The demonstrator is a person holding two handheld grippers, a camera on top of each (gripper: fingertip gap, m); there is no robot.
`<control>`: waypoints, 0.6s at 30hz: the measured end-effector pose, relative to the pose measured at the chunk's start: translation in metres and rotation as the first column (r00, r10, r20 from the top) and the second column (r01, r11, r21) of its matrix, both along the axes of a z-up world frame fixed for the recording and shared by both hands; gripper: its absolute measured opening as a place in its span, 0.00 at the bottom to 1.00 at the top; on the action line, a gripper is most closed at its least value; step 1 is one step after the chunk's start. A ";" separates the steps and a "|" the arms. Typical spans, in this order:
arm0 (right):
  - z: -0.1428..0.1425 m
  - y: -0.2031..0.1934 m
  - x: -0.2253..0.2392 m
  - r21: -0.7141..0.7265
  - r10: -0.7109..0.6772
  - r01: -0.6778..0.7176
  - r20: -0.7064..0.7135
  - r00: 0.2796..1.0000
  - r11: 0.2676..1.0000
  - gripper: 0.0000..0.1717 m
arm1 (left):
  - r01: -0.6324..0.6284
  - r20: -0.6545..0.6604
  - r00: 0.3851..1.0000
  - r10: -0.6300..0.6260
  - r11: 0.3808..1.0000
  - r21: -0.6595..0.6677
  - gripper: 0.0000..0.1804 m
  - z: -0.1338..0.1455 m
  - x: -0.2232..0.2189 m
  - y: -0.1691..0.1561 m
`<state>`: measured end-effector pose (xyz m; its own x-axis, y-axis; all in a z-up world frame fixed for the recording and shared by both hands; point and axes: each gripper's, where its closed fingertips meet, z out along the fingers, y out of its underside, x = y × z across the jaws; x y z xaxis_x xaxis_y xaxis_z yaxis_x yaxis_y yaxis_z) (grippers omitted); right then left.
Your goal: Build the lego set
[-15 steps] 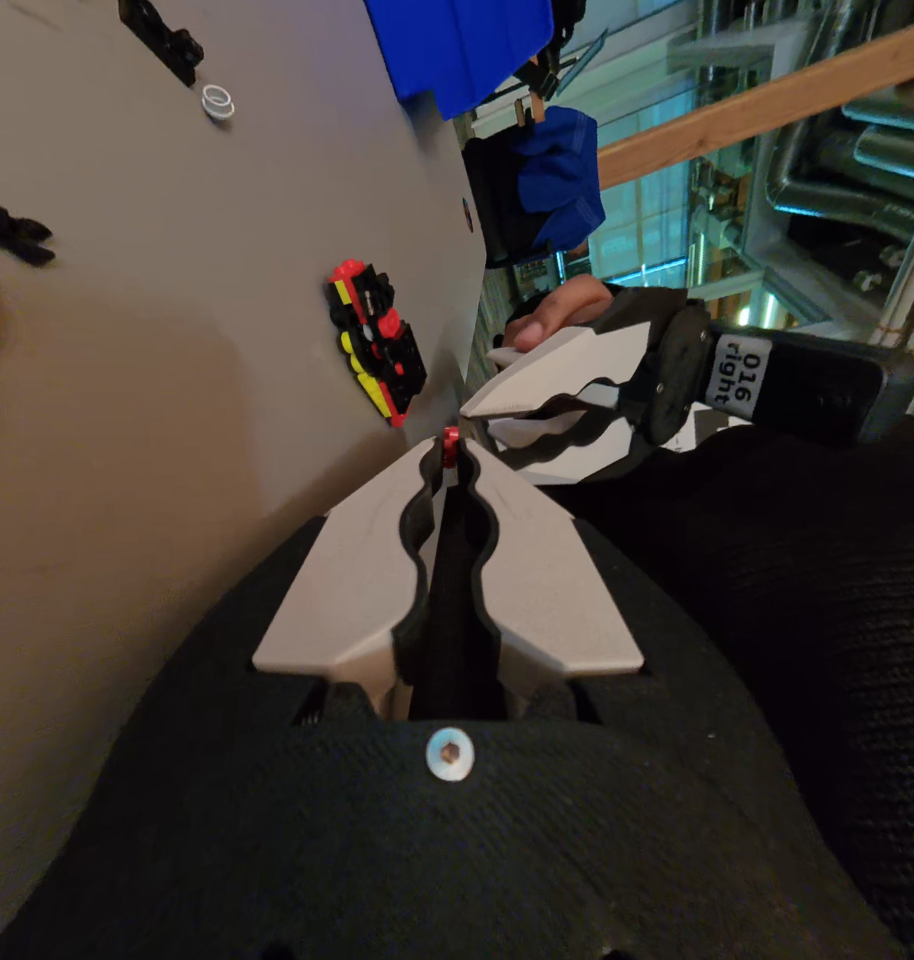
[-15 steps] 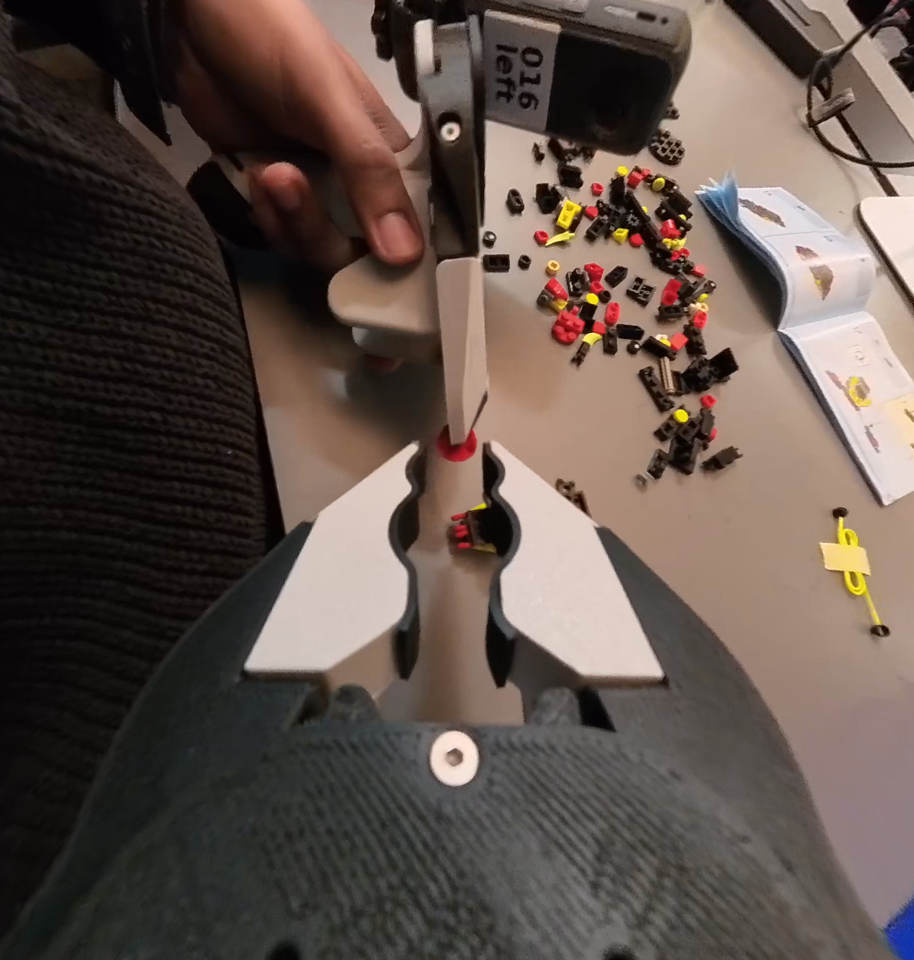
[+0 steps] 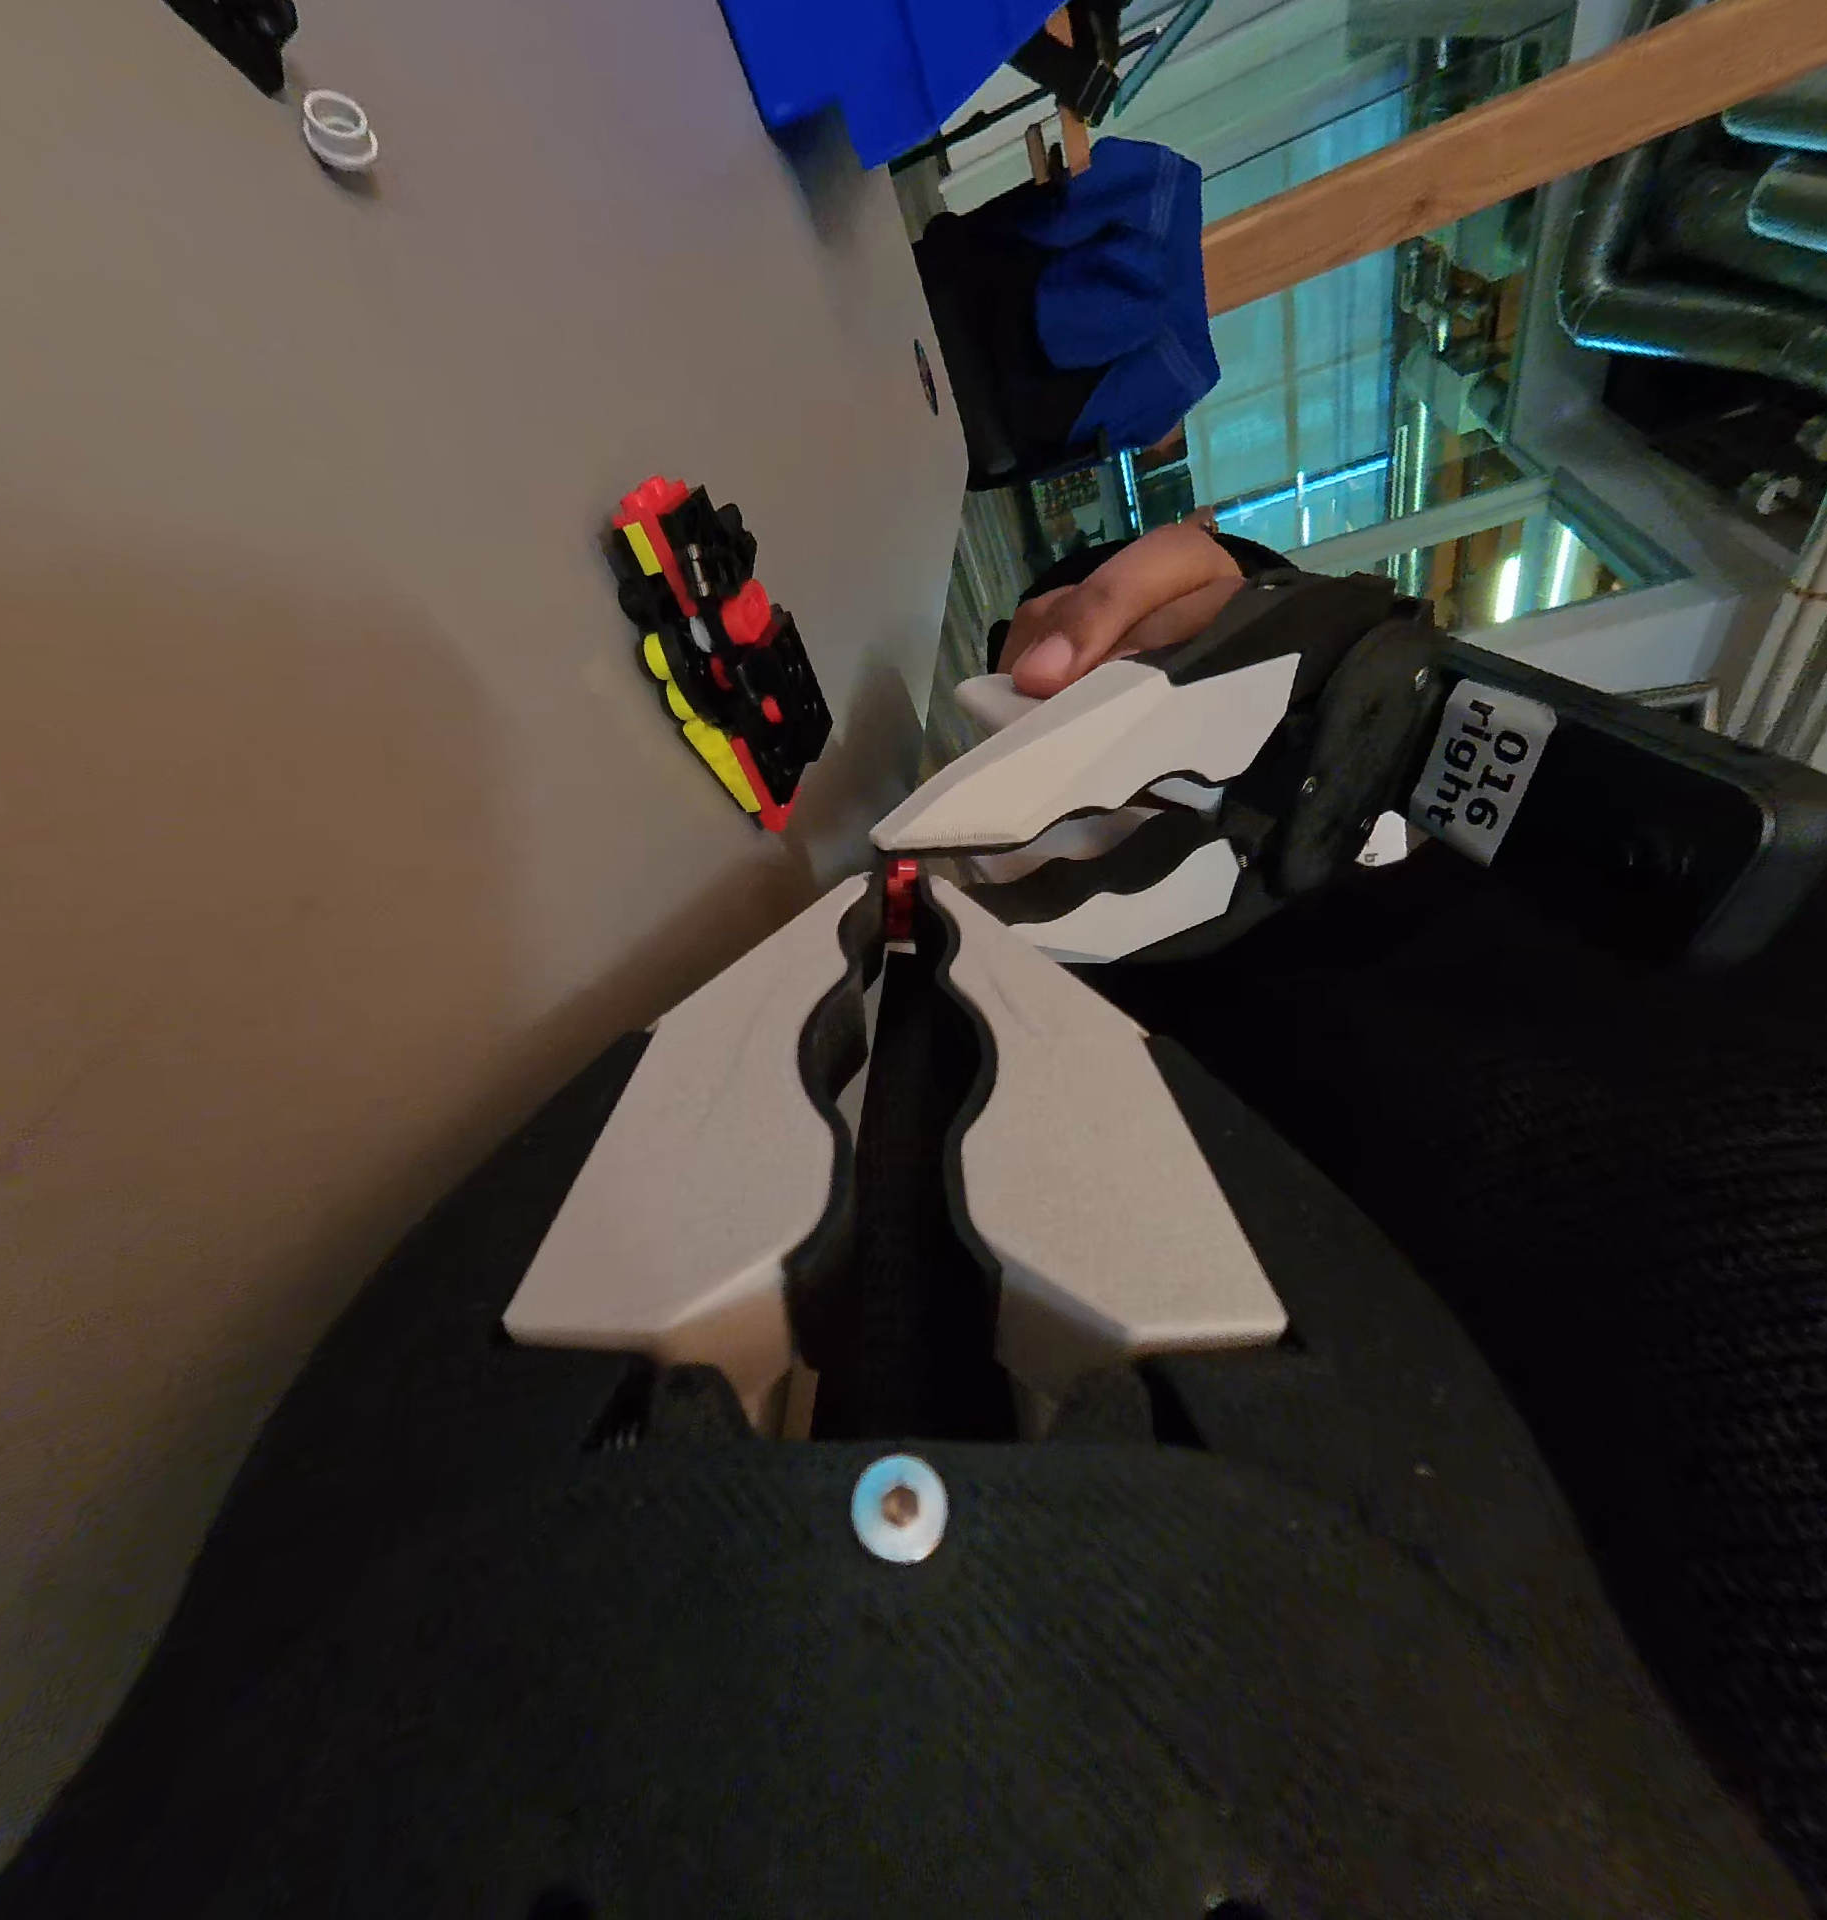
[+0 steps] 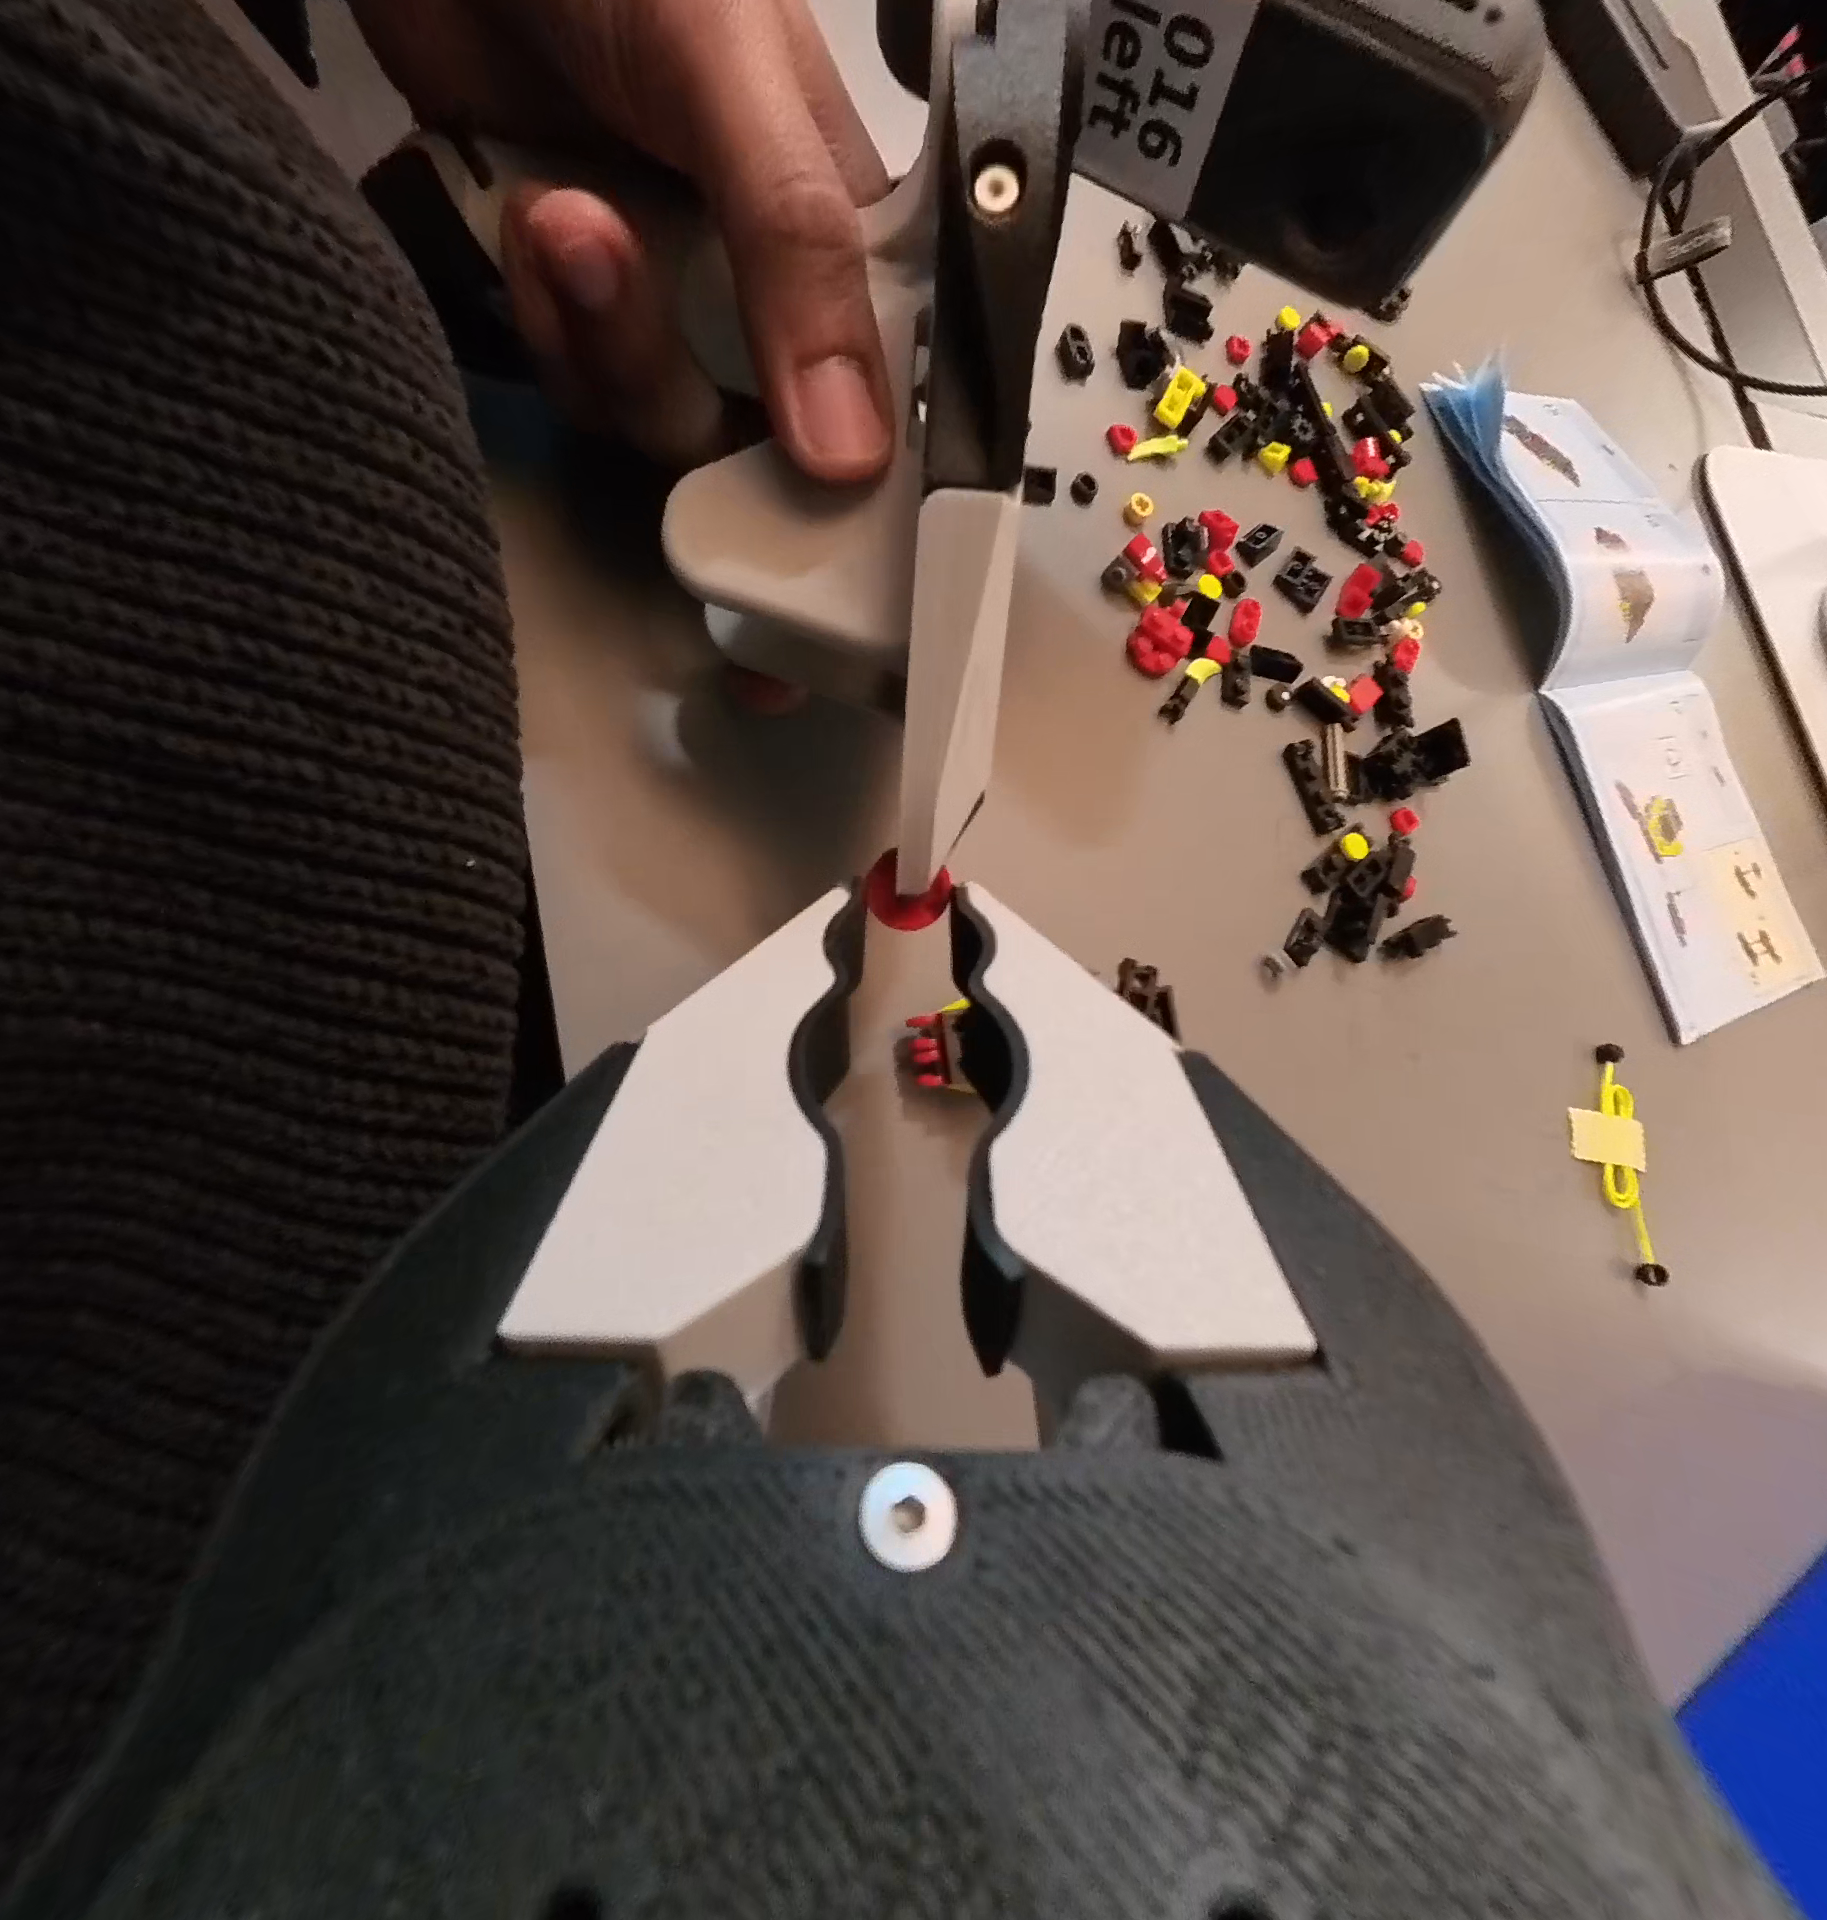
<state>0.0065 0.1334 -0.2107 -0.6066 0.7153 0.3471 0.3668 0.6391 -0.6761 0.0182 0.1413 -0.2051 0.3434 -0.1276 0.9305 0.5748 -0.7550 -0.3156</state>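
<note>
A: Biggest first. Grey table [image 4: 1252,1195] runs under everything. Past its edge in the left wrist view: glass wall, wooden beam [image 3: 1511,135], grey ducts [image 3: 1740,260], blue cloth [image 3: 1117,301] hung on clips.

B: Containers?

A: Only a blue bin-like shape [image 3: 867,52] at the table's far edge, cropped. Can't tell what's in it.

B: On the table?

A: Open instruction booklet [image 4: 1615,727], loose pile of black, red and yellow bricks [image 4: 1304,582], part-built brick model [image 3: 717,665], yellow cord with a paper tag [image 4: 1615,1153], small white ring [image 3: 340,125].

B: Tongs?

A: Left gripper [image 3: 898,899] is closed on a small red round piece [image 3: 898,894], pinched edge-on at the fingertips, above the table near its front edge. Right gripper [image 4: 907,899] has the same red piece [image 4: 904,904] between its tips, flat face toward the camera, each tip at its rim. A hand [image 4: 701,208] grips the left tool.

B: Labels?

A: Each gripper body carries a white sticker [image 3: 1480,764] with print. Booklet pages show diagrams.
</note>
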 end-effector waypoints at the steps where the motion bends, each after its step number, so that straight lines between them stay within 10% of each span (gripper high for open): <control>1: 0.001 0.002 -0.001 -0.008 -0.010 0.010 -0.001 1.000 1.000 0.08 | -0.010 0.004 1.000 0.010 1.000 0.006 0.02 0.001 -0.001 0.001; 18: 0.015 0.061 0.000 -0.121 -0.224 0.223 0.007 0.975 0.967 0.08 | -0.005 0.017 1.000 0.005 0.999 0.034 0.02 0.004 -0.005 -0.001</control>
